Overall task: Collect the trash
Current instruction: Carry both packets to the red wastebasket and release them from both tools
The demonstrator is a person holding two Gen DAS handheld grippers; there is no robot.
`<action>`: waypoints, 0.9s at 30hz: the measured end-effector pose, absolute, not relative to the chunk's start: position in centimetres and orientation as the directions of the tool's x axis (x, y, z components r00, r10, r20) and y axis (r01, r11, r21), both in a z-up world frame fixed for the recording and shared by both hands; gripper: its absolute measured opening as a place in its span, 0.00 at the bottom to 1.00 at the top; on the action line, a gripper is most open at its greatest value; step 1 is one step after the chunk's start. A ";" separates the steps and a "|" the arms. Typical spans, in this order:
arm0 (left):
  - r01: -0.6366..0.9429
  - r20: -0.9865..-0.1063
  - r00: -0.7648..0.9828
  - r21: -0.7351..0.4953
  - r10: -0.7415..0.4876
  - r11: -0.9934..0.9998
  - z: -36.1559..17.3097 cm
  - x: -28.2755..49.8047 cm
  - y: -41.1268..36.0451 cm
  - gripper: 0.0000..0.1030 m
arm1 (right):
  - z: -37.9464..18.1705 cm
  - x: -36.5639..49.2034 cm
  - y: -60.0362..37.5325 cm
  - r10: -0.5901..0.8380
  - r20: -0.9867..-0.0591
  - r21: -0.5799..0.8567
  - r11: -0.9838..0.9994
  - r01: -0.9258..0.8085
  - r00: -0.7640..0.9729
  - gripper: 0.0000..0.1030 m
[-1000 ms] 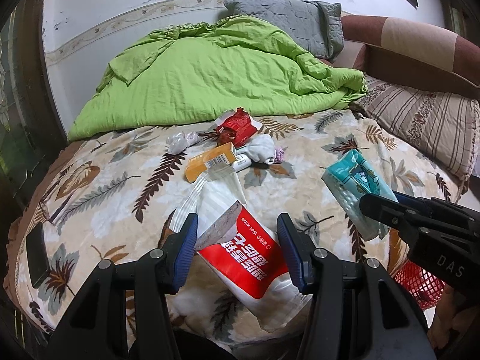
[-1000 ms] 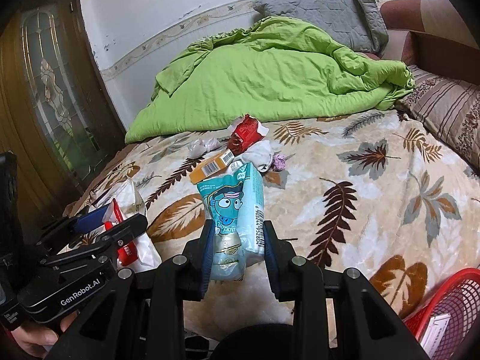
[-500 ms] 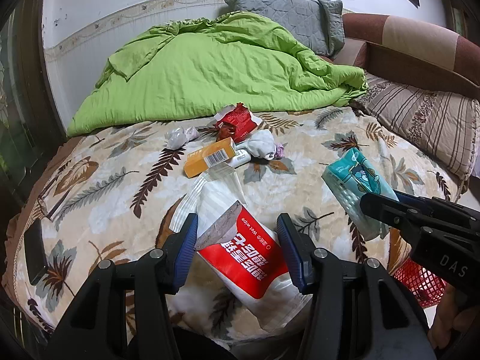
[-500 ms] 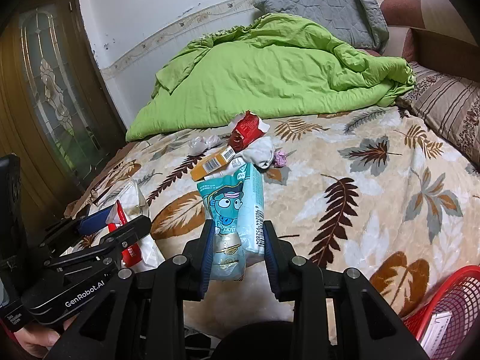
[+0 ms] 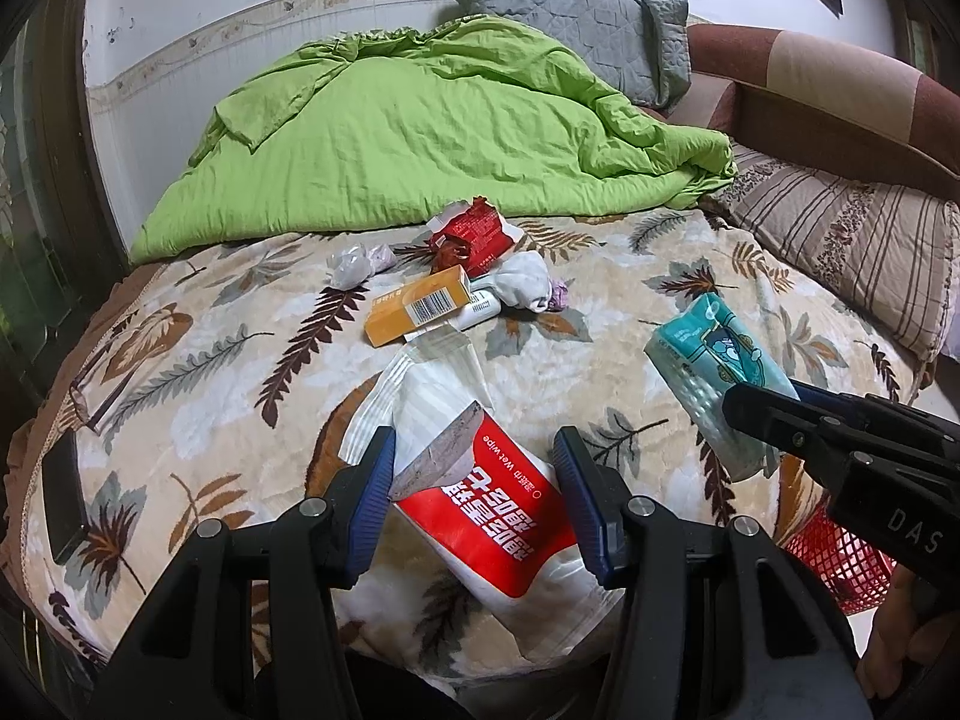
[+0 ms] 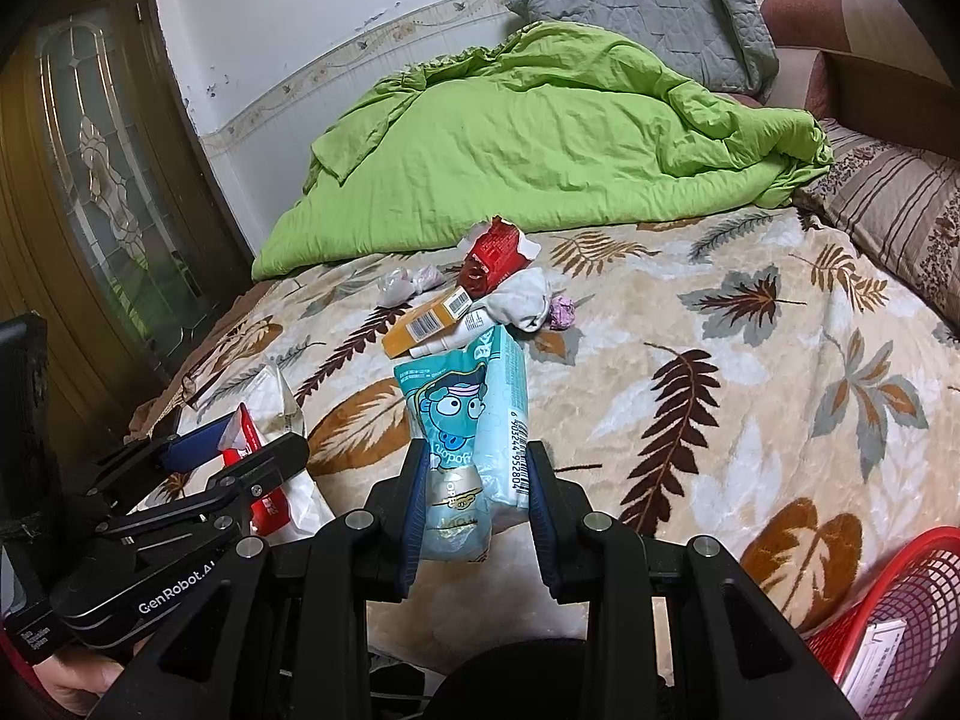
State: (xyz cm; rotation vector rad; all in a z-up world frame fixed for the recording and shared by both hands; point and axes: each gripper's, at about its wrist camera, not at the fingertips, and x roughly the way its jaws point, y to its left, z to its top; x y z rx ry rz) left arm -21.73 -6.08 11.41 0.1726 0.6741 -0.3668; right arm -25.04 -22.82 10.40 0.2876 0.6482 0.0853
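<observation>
Grippers both tilted down over bed [image 5: 600, 372], side by side. Left gripper [image 5: 474, 474] clamps a red-and-white wet-wipe pack [image 5: 480, 498] between its fingers; right gripper [image 6: 478, 474] pinches a teal tissue pack [image 6: 465, 420], which sticks out past the fingertips. Beyond both sets of fingers: orange box [image 5: 420, 303], red wrapper [image 5: 474, 234], white wad [image 5: 528, 282], green quilt [image 5: 450, 138]. Red basket [image 6: 900, 600] right of right fingers. Both holds unchanged from a second ago, view barely shifted
</observation>
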 end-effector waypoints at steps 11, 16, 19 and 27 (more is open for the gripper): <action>0.389 -0.641 0.715 0.032 -0.279 0.921 11.3 -21.9 -6.4 0.51 | 10.5 -25.1 -23.1 0.170 -0.576 0.300 0.954 0.013 0.799 0.32; 0.431 -0.653 0.686 0.009 -0.321 0.902 11.4 -22.0 -7.6 0.51 | 10.9 -25.7 -24.1 0.171 -0.575 0.323 0.946 0.030 0.800 0.32; 0.478 -0.652 0.665 -0.002 -0.364 0.878 11.8 -22.2 -8.7 0.51 | 11.3 -26.7 -25.4 0.163 -0.576 0.341 0.938 0.055 0.801 0.32; 0.695 -0.655 0.502 -0.083 -0.565 0.714 13.3 -24.2 -15.6 0.51 | 12.1 -33.0 -33.2 0.039 -0.587 0.420 0.868 0.264 0.809 0.32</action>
